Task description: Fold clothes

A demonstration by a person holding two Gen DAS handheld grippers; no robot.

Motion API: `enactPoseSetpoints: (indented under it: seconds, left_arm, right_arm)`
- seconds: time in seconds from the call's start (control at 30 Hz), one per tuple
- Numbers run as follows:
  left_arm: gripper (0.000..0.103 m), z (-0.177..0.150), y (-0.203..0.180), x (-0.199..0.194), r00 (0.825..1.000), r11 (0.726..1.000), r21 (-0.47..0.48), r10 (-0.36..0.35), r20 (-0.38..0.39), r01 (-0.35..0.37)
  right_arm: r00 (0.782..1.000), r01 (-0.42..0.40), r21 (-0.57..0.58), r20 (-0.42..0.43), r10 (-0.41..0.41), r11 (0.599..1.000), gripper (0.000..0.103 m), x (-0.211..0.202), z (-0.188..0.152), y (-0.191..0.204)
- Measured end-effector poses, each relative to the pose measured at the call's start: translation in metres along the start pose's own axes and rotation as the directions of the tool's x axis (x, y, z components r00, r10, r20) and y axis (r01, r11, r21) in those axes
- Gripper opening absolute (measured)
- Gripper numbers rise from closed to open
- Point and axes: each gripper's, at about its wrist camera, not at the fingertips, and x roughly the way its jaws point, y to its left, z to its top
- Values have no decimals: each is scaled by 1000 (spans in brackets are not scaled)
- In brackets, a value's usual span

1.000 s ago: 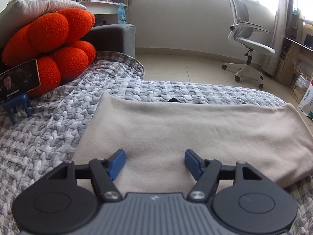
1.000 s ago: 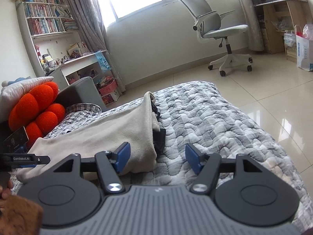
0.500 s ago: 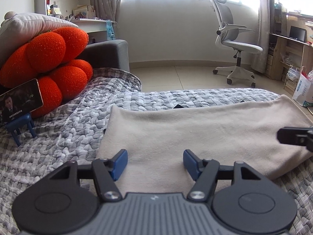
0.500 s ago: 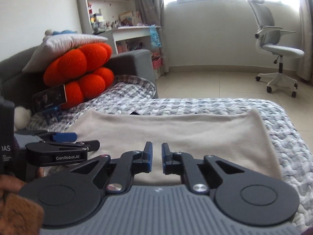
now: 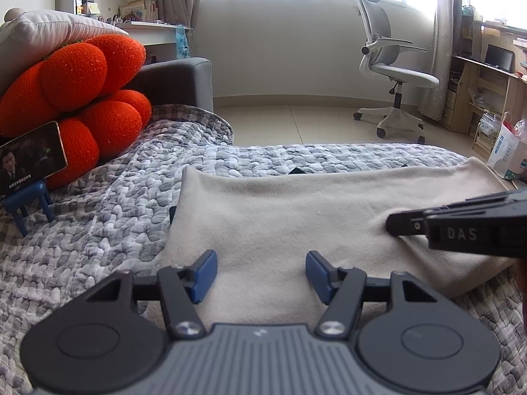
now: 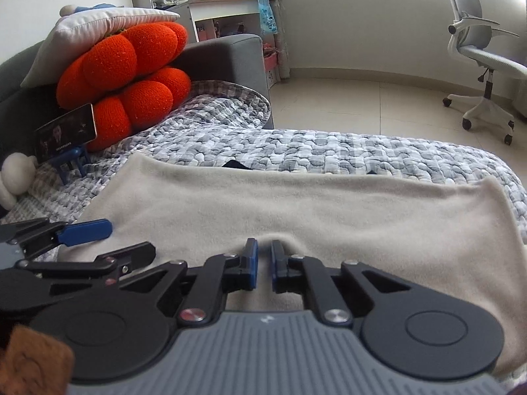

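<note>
A beige garment lies folded into a wide band on the grey quilted bed cover; something dark peeks out at its far edge. My left gripper hovers open over the garment's near left edge, with nothing between its blue pads. In the right wrist view the garment fills the middle and the left gripper reaches in from the left. My right gripper is shut, its tips pressing into the cloth, which puckers just ahead of them. Its black tip also dents the cloth on the right of the left wrist view.
An orange lobed cushion under a white pillow sits at the left, with a phone on a small blue stand in front. A grey sofa arm stands behind. An office chair and a white bag are on the tiled floor.
My right gripper shut, then swung left across the bed and came down onto the garment's near part beside the left gripper. The left gripper stayed nearly where it was, still open.
</note>
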Motion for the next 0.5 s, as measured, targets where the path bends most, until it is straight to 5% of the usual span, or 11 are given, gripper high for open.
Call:
enactPoseSetpoints:
  seconds: [0.5]
  left_arm:
    - [62,-1,1,1,1000,1000,-14,-27,-16,27]
  right_arm:
    - [998,51,104,-27,-49,993,2,68,45,-24]
